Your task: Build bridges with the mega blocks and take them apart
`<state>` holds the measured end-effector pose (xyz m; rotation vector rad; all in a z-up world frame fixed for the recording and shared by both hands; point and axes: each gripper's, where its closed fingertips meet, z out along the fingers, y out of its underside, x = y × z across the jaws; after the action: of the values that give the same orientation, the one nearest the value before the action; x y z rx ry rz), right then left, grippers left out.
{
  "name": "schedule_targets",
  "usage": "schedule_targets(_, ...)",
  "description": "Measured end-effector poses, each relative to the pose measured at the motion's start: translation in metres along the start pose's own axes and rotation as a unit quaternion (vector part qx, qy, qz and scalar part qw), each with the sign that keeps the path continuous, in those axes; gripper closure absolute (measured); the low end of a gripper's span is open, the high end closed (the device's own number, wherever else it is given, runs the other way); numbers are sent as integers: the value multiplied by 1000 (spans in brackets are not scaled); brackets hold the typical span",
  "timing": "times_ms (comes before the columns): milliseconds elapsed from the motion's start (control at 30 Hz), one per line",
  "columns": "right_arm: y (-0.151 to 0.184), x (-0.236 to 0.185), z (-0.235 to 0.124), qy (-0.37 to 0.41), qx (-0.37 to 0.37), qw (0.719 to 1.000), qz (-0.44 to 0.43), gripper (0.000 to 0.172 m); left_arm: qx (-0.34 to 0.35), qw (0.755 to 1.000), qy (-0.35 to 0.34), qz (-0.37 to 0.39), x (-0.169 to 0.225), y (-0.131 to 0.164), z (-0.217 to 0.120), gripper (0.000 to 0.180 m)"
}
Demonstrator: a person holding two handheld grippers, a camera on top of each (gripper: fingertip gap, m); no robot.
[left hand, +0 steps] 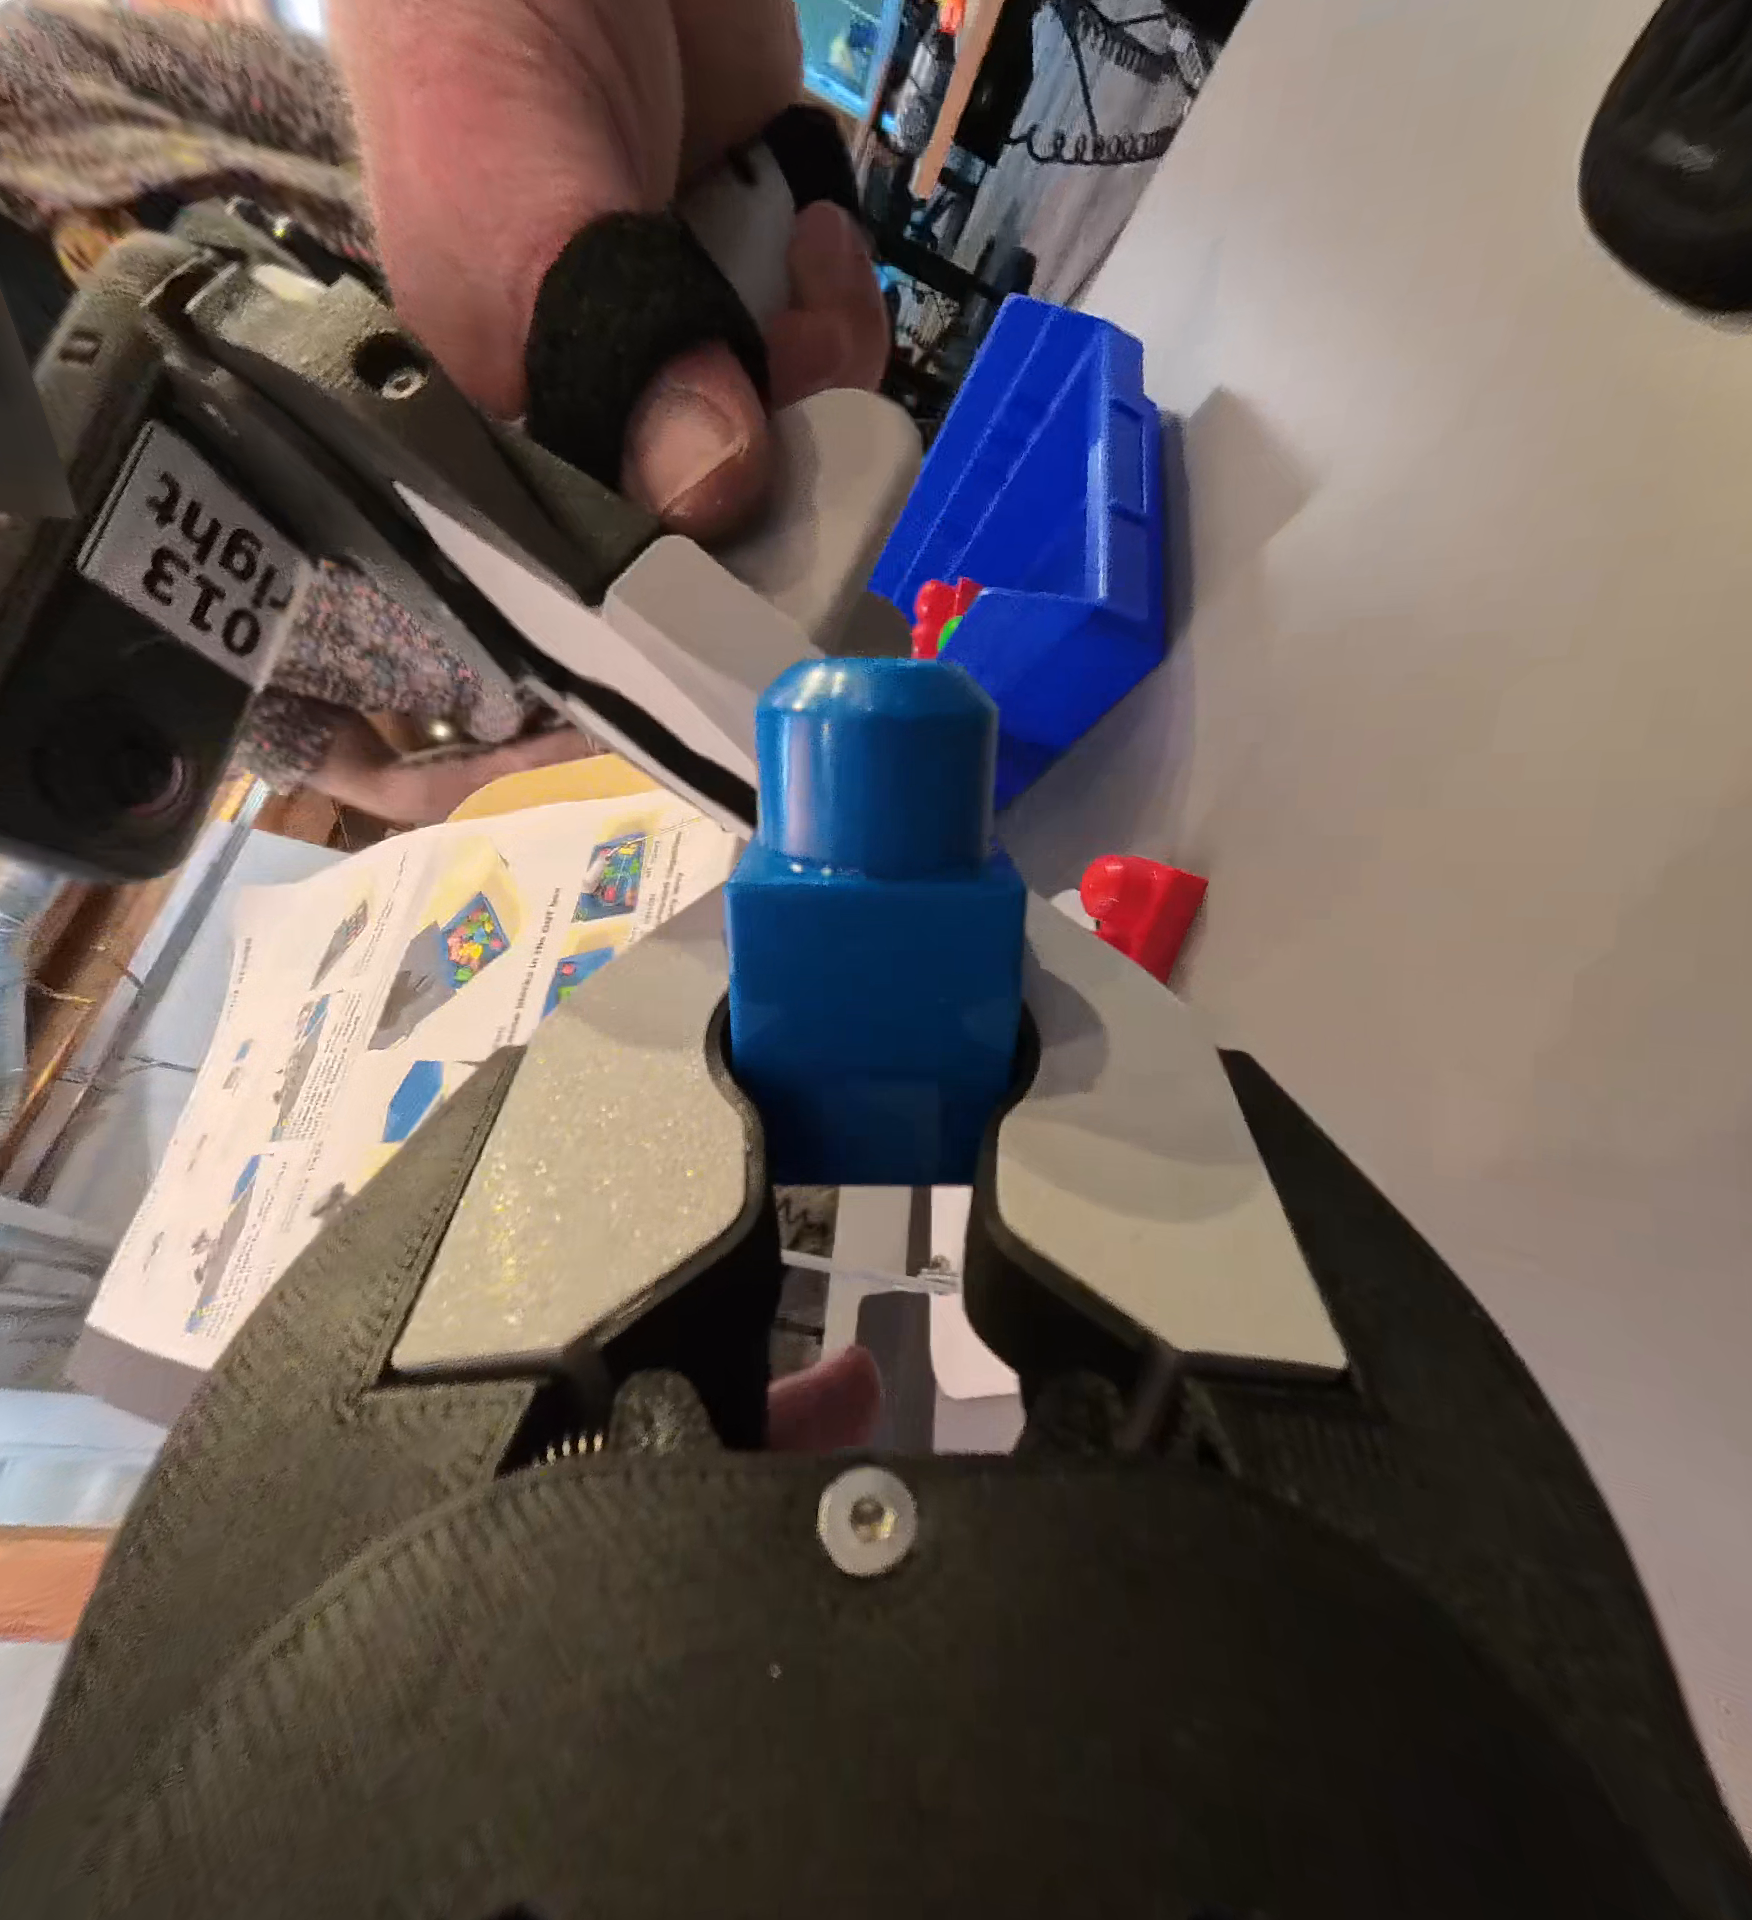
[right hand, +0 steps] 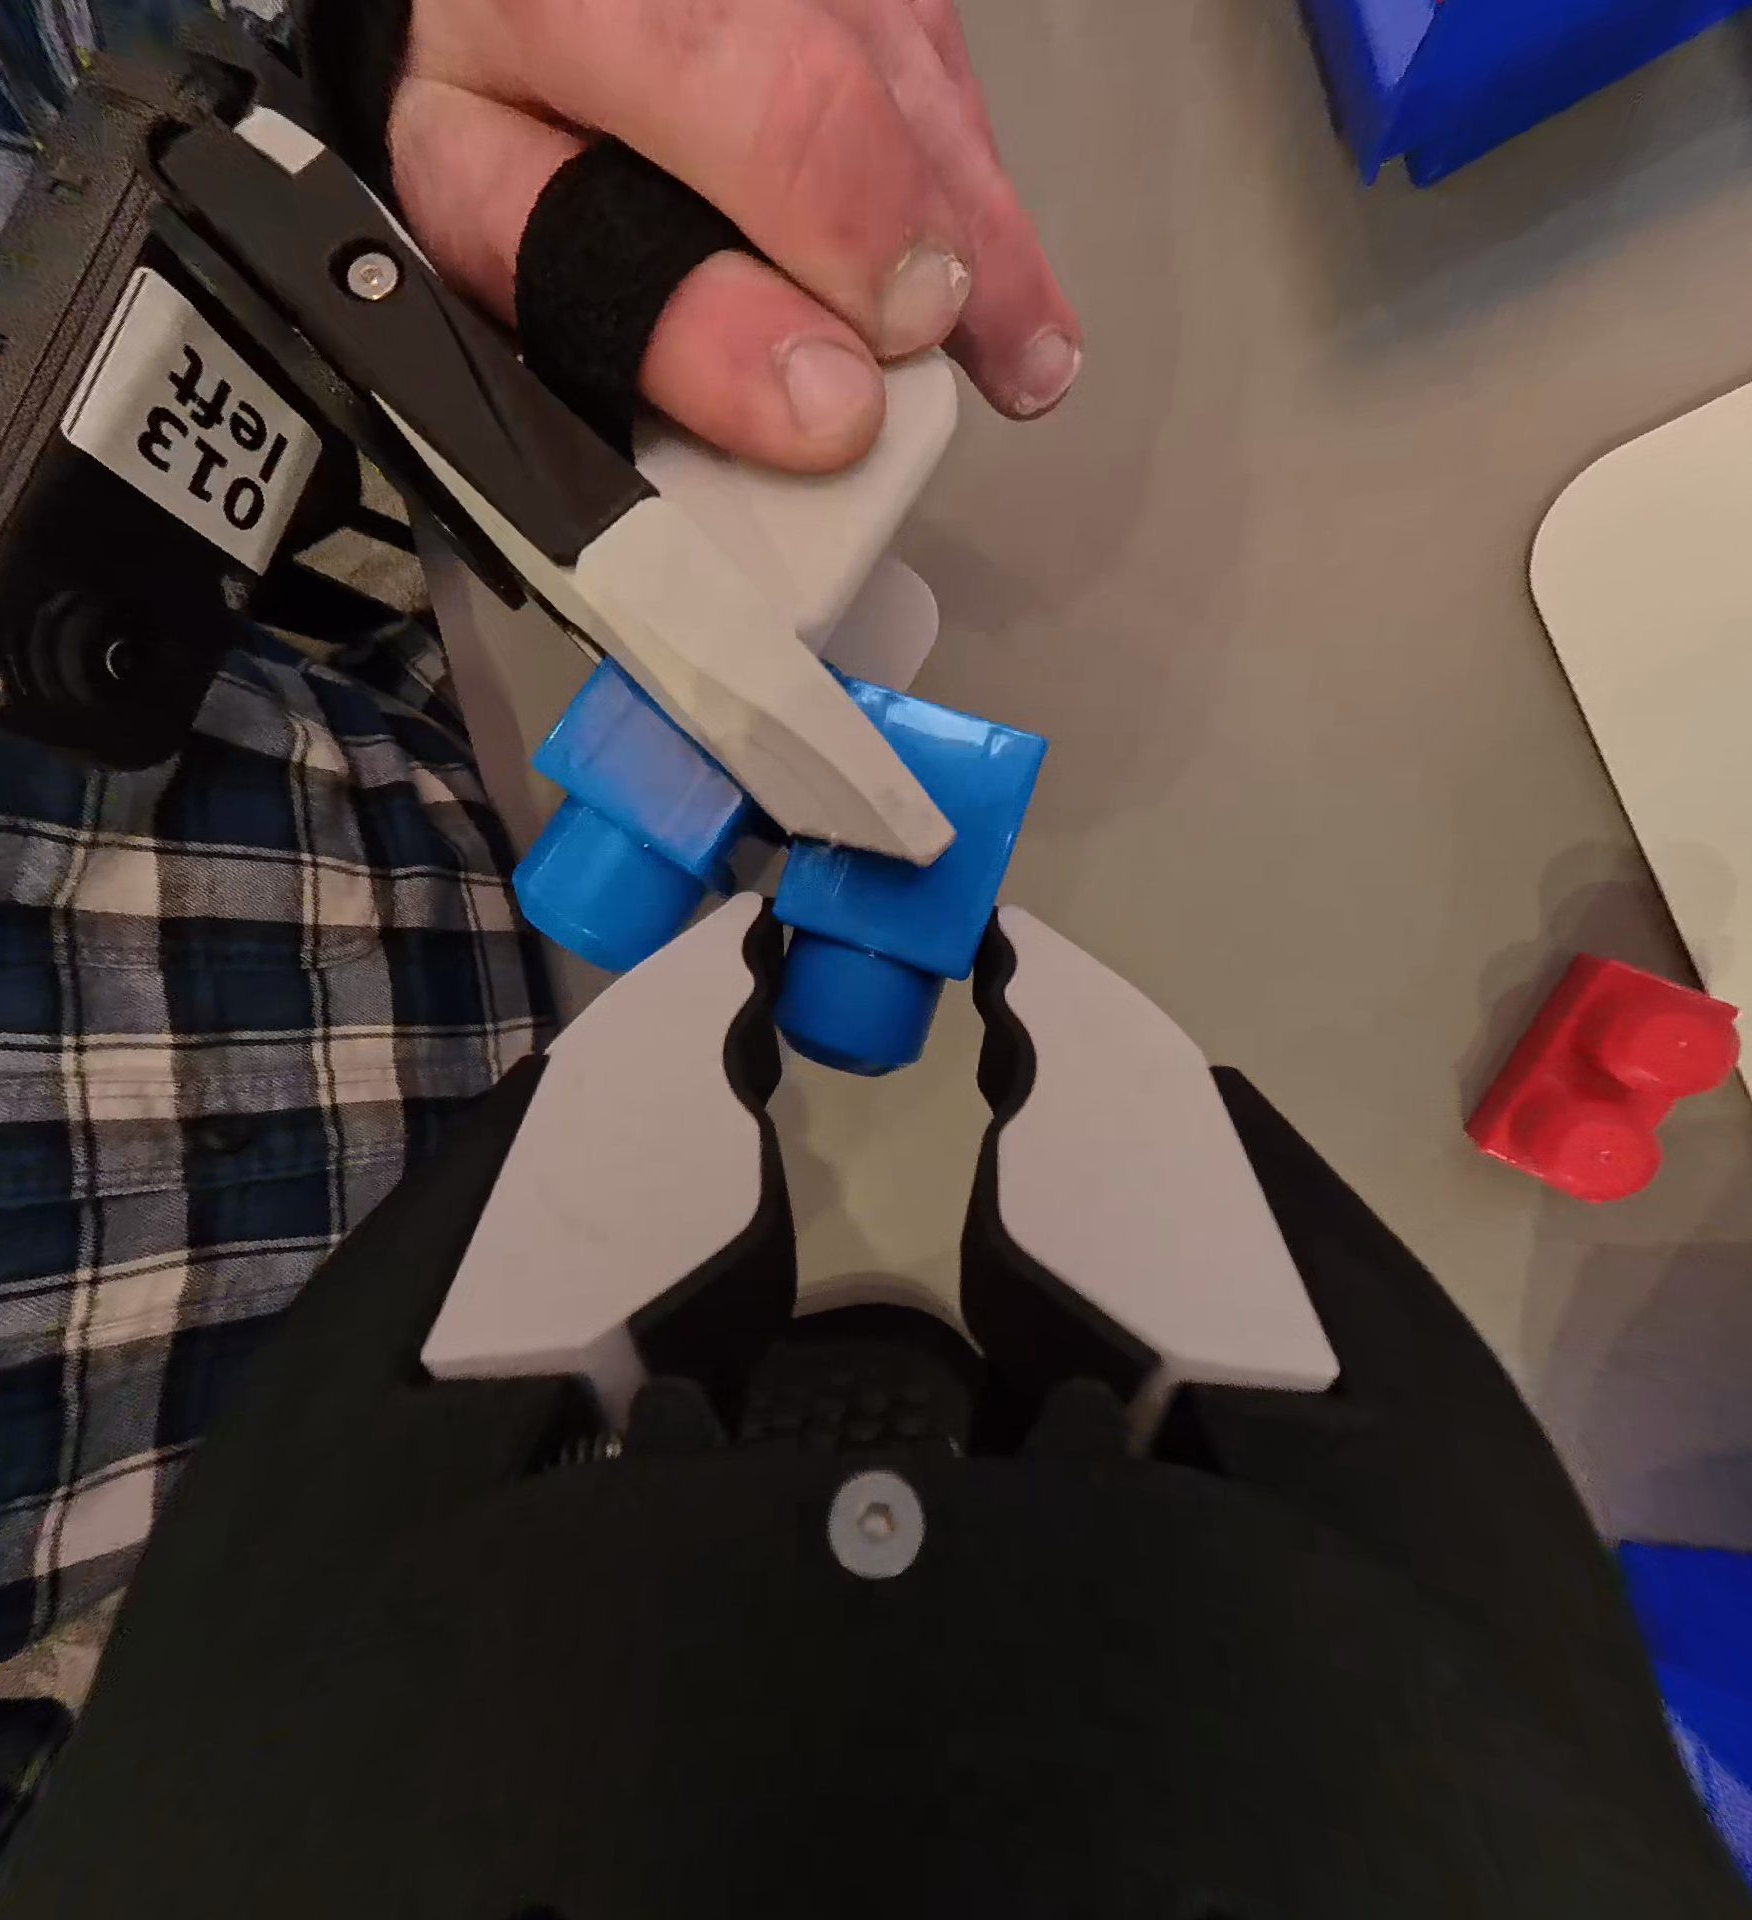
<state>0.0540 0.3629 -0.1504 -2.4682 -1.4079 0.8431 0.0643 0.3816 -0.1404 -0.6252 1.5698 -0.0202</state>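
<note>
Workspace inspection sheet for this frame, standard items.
Surface: grey table, with a white board at its right edge.
Job's things: blue block held off the table; whether it is one piece or two cannot be told. Red block lies studs-up beside the board. Blue bin stands farther back.
Clutter: printed sheet; black object.
Grippers: left gripper is clamped on the blue block. Right gripper has its fingertips against a studded end.
Cables: nothing seen.
Surroundings: person's plaid shirt; blurred shelving behind.
</note>
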Motion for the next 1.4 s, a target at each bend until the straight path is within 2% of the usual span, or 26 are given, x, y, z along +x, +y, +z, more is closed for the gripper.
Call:
schedule_targets(333, 11, 0, 1, 27, -9, 999, 39, 136, -13, 1000, -1, -6, 6, 0, 6, 140)
schedule_targets(533, 7, 0, 0, 69, -13, 997, 23, 136, -24, 999, -21, -9, 2, 2, 5, 139)
schedule_targets(633, 7, 0, 0, 89, -24, 996, 14, 136, -25, 999, -18, -20, 4, 1, 7, 130)
schedule_targets(733, 7, 1, 0, 85, -21, 996, 24, 136, -22, 999, -23, -23, 5, 3, 10, 125)
schedule_targets(900, 13, 2, 3, 79, -37, 996, 31, 136, -20, 1000, -13, -21, 11, 3, 12, 127)
schedule_targets(1167, 21, -6, -1, -4, -16, 997, 70, 135, 8, 1000, -14, -23, 9, -3, 10, 127)
schedule_targets(1300, 19, -5, -2, 23, -12, 997, 68, 136, 14, 999, -15, -26, 6, 0, 10, 127)
schedule_targets(1400, 19, -4, -5, 11, 4, 997, 76, 136, 23, 999, -8, -32, 8, -3, 11, 127)
